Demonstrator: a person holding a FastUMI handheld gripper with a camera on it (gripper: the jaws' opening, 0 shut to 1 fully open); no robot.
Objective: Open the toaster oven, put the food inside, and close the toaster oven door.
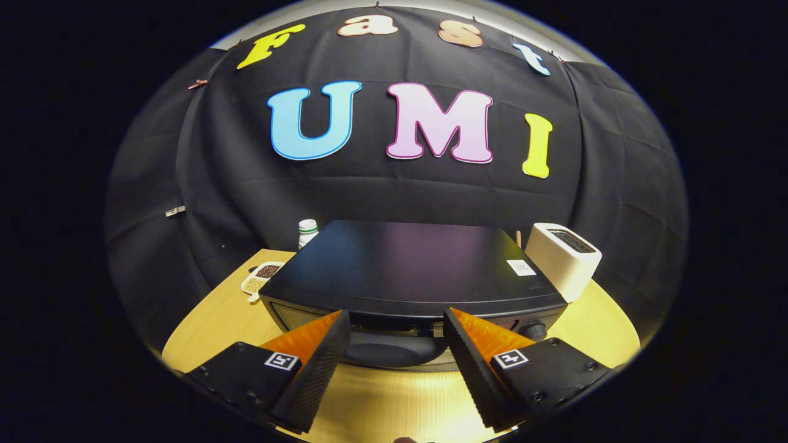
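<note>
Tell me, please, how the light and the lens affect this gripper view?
Gripper view: fisheye bends the table edge and the wall's seams; a soft purple sheen lies on the oven top; bright glare on the table between the open tongs; the oven front sits in shadow; all looks sharp enough.

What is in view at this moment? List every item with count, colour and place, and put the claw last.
toaster oven: one, black, middle of the table, just ahead of the claw's fingers, door looks shut
door handle: one, dark, on the oven's front, between the fingers and just beyond them
knob: one, dark, on the oven's front at its right end
label: one, white, on the oven's top near its right edge
toaster: one, white, right of the oven
bottle: one, white with a green cap, behind the oven's left corner
tray: one, pale, with brown and tan contents, left of the oven
table: one, light wood
claw: one, open, fingers either side of the handle, gripping nothing
</note>
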